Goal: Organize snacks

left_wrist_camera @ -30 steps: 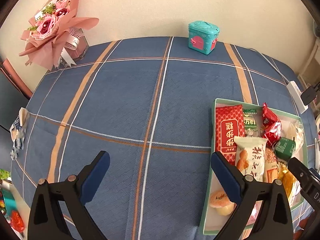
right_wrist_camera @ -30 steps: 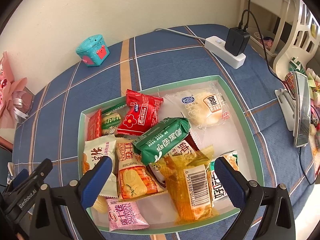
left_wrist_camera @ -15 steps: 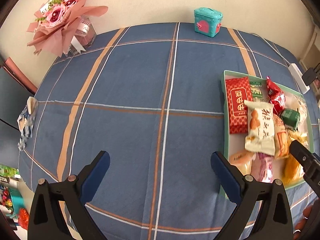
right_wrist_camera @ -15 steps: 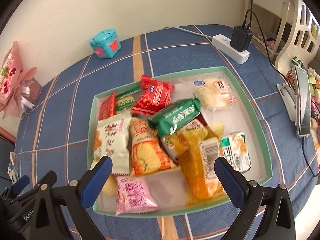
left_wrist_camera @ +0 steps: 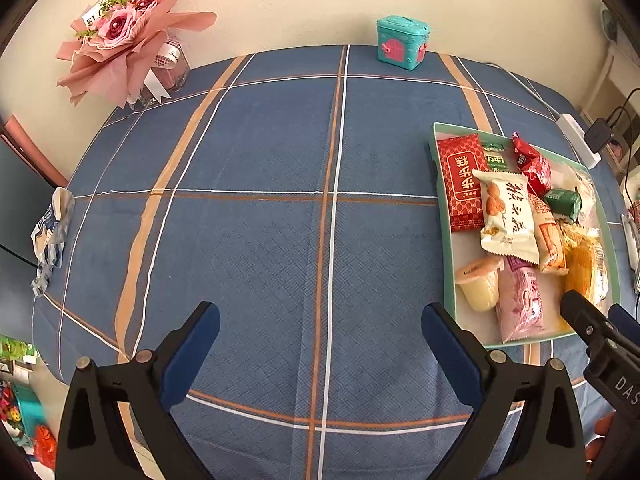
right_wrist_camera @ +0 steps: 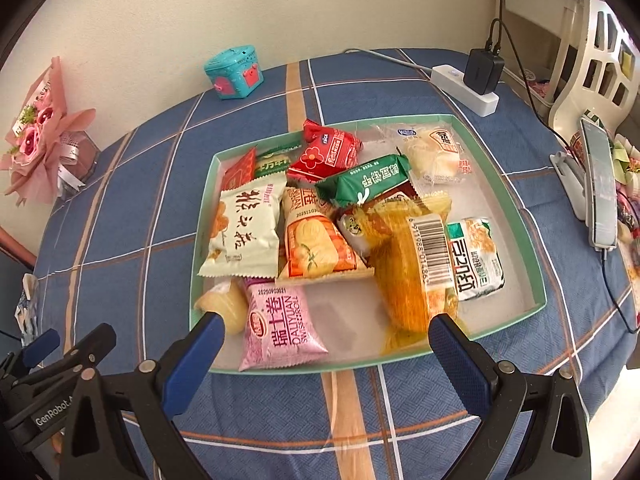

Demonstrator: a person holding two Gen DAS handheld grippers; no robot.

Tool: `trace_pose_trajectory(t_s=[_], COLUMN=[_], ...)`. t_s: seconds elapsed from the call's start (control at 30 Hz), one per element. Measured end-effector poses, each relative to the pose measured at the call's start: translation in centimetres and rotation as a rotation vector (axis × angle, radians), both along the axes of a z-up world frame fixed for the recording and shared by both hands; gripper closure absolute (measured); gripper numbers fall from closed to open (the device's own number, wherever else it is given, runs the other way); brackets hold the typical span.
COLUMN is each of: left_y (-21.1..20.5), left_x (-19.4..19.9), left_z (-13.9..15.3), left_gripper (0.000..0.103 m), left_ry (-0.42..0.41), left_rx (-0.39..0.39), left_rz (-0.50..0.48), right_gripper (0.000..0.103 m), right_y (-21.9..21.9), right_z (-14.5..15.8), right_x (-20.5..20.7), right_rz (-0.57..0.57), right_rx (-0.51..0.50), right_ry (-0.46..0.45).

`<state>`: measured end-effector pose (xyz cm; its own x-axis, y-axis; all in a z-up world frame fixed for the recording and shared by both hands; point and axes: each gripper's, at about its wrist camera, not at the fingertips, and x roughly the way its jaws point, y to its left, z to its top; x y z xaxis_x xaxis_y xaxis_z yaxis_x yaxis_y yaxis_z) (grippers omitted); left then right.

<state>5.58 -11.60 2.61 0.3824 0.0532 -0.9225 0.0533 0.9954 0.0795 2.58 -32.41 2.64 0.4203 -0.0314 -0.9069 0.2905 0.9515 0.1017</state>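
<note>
A shallow green-rimmed tray (right_wrist_camera: 532, 216) holds several snack packets: a pink swiss-roll pack (right_wrist_camera: 280, 324), a cream pack (right_wrist_camera: 244, 232), a green pack (right_wrist_camera: 368, 178), a red pack (right_wrist_camera: 326, 154), an orange bag with a barcode (right_wrist_camera: 416, 272) and a jelly cup (right_wrist_camera: 224, 304). My right gripper (right_wrist_camera: 326, 338) is open and empty, above the tray's near edge. My left gripper (left_wrist_camera: 320, 328) is open and empty over bare blue cloth, left of the tray (left_wrist_camera: 438, 176). The red flat pack (left_wrist_camera: 460, 182) lies at the tray's left side.
The table has a blue plaid cloth (left_wrist_camera: 260, 208). A teal toy box (left_wrist_camera: 402, 42) and a pink bouquet (left_wrist_camera: 128, 36) stand at the back. A power strip with charger (right_wrist_camera: 472, 80) and a phone on a stand (right_wrist_camera: 598, 184) are on the right. A crumpled wrapper (left_wrist_camera: 52, 232) lies at the left edge.
Both grippers have pulled back and up from the table, so the tray and cloth look farther away. Both stay open and empty. The snacks have not moved.
</note>
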Motion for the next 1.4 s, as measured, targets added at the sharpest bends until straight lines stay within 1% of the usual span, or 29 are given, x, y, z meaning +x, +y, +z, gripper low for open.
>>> trace_pose_trajectory(t_s=[0.1,0.27,0.4,0.6,0.9,1.4], left_y=[0.3,0.7,1.1,1.5,1.3,1.4], left_x=[-0.2,-0.5,-0.6,-0.5,-0.5,-0.3], left_z=[0.2,0.3,0.5,0.8,1.1,1.4], left_gripper=[0.002,0.002,0.002,0.002,0.002,0.002], left_ry=[-0.005,-0.016,-0.017,-0.035,-0.048,-0.061], left_rx=[-0.008,0.007,0.0,0.012,0.027,0.021], left_rz=[0.003,0.015,0.025,0.034,0.043,0.053], right_gripper=[0.0,0.0,0.0,0.0,0.0,0.0], right_y=[0.2,0.4,0.4,0.6,0.7,0.9], right_z=[0.0,0.1,0.3,0.4,0.5,0.5], right_x=[-0.4,-0.6,-0.5,-0.4,-0.4,-0.3], right_rz=[0.004,0.015,0.018,0.024,0.029,0.04], right_rx=[-0.007,-0.016,-0.016,-0.03,-0.04,-0.044], right_ry=[0.0,0.0,-0.003,-0.003,-0.004,-0.002])
